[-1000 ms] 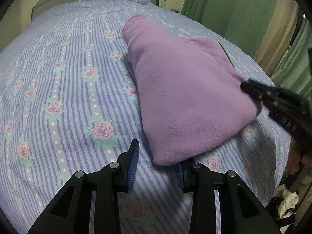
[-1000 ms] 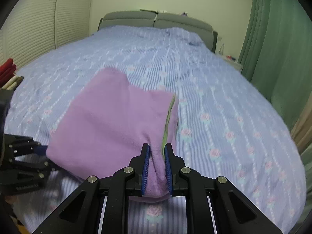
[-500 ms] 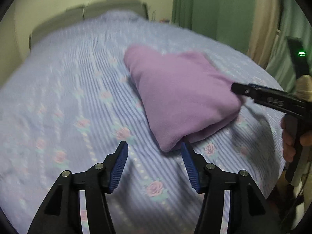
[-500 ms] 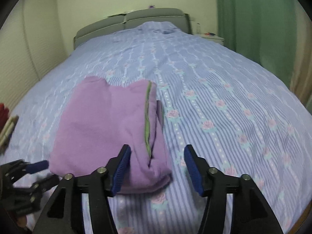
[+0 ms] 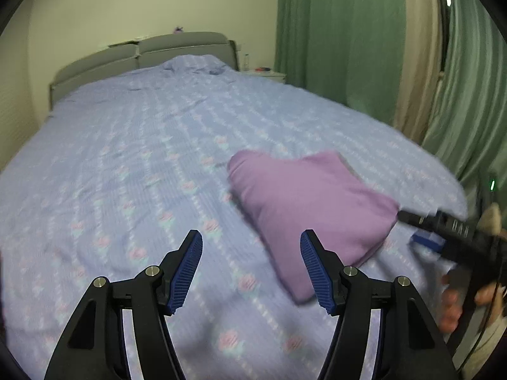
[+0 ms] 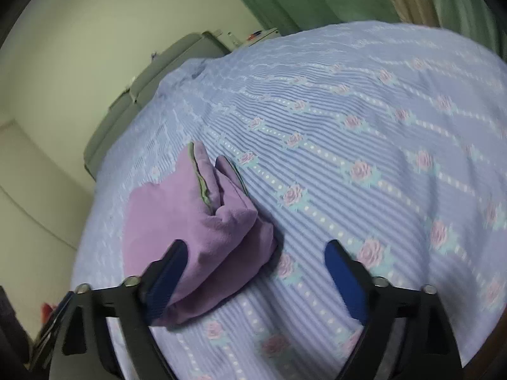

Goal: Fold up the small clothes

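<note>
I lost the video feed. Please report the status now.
Left gripper open, empty. Right gripper open, empty. Folded purple fleece garment lying free on striped floral bedsheet. Nothing in the way.

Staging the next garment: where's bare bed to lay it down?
Free: the sheet between the purple garment and headboard, and the strip toward the green curtains. Crowded: the near edge, where the open left gripper and right gripper flank the garment.
</note>
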{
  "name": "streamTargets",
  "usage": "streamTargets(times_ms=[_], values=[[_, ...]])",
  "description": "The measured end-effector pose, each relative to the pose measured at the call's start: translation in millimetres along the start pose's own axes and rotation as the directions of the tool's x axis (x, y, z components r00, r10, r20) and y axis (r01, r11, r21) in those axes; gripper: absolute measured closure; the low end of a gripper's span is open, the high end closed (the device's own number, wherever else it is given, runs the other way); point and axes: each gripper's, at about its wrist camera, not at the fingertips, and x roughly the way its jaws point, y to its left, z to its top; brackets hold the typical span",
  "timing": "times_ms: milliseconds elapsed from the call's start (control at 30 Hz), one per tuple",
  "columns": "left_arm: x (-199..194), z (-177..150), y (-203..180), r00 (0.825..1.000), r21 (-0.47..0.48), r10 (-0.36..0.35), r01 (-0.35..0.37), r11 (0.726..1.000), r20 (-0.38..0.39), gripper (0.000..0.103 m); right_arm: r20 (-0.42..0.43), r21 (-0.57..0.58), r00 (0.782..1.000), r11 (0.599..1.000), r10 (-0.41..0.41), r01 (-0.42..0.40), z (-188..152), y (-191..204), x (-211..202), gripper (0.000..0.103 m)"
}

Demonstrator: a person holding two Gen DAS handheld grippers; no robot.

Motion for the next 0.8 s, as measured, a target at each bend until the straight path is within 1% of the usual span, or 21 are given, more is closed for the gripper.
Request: streamTargets(times_ms=[133,200,300,367,433,567,667,733,800], values=[[32,17,-4,0.993,-0.02,-0.104,0.103,0.994,-0.049,0.042,-0.032,0.088,0.995,0.992,0.096,-0.093,-7,-3,12,0.013],[45,21,-7,0.99,-0.013,-0.119,0.119,0.993,-0.073,0.044,-0.031,0.147,0.991,0.981,0.13,-0.124,-8,-6,20,0.013],[59,23,-8,0.985,-0.02,-0.143,0.142,0.99,-0.096,0.044,-0.039,0.21,0.987,0.967,0.156,-0.144,-8,-8,33,0.013],[70,22,-6,0.978,-0.037,-0.167,0.164,0.986,-0.125,0.045,-0.048,0.236,0.987,0.962,0.154,-0.138,-6,-6,42,0.013],[80,18,-9,0.975,-0.026,-0.156,0.153,0.988,-0.159,0.049,-0.044,0.233,0.991,0.966,0.125,-0.112,-6,-2,46,0.013],[85,13,-10,0.974,-0.024,-0.167,0.166,0.986,-0.152,0.049,-0.028,0.226,0.993,0.968,0.118,-0.109,-1,-1,52,0.013],[92,9,-8,0.965,-0.051,-0.196,0.19,0.98,-0.175,0.049,-0.028,0.227,0.993,0.968,0.115,-0.106,0,-1,57,0.013],[97,5,-6,0.959,-0.067,-0.211,0.202,0.977,-0.187,0.048,-0.024,0.238,0.993,0.966,0.114,-0.105,3,-2,62,0.015],[102,2,-1,0.952,-0.107,-0.241,0.223,0.969,-0.192,0.048,-0.025,0.24,0.994,0.966,0.108,-0.099,4,-2,64,0.021]])
